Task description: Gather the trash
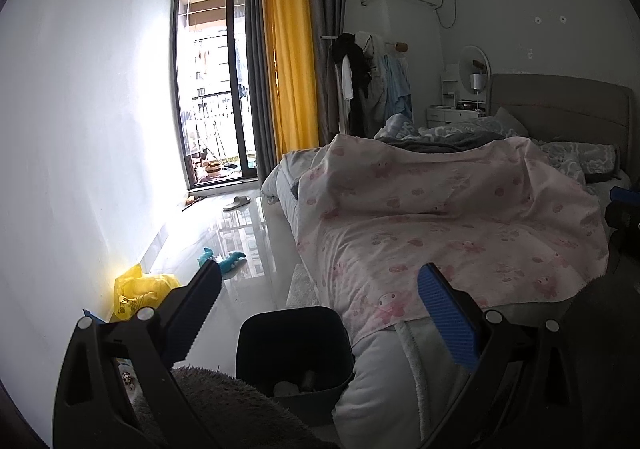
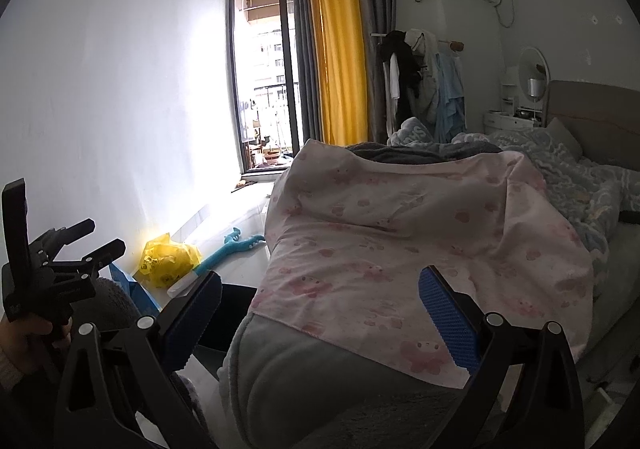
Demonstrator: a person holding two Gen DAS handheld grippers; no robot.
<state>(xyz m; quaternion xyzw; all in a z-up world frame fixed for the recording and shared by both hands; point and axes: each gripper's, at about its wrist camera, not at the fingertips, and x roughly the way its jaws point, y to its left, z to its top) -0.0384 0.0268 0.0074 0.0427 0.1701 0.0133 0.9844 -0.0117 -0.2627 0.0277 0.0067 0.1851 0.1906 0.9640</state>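
Both our grippers, left (image 1: 318, 291) and right (image 2: 320, 299), hang with fingers spread and empty above the dark trash bin (image 1: 294, 353) at the bed (image 1: 460, 233) foot; risk: snagging the pink blanket (image 2: 420, 249) draped beside the bin when reaching for the yellow bag (image 2: 168, 259) against the wall beyond it.

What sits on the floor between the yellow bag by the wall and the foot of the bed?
In the left wrist view, glossy floor runs between the yellow bag and the bed, with the dark trash bin nearer the bed's corner.
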